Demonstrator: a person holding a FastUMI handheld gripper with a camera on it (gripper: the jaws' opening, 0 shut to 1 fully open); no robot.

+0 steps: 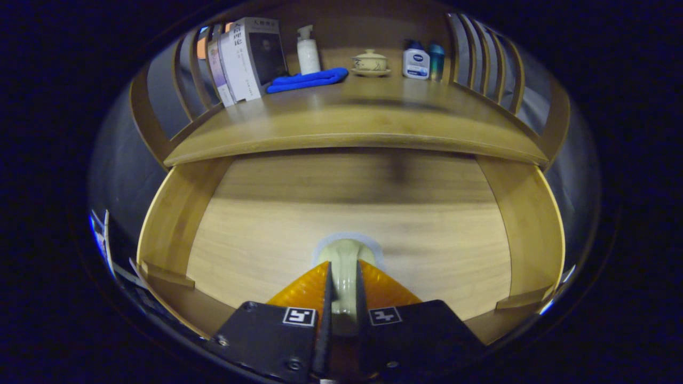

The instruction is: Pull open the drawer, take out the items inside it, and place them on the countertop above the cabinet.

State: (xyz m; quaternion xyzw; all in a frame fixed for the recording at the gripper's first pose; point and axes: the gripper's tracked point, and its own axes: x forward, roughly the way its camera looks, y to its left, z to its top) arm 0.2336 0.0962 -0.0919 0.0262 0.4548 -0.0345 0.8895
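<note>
Tool: the tool [341, 290] has its fingers closed on a pale green item [346, 261], gripped between them over the open drawer [176, 213].
Item: probably a small bottle or packet with a pale rim; the blur leaves it unsure.
Risk: the grip is narrow and the item sticks out ahead, so it could twist or slip.
Edges: the worktop [352, 125] lip overhangs the drawer; lifting straight up could knock it.
Room: bare wood in front of the blue cloth [308, 80] and lidded cup [370, 62].
</note>
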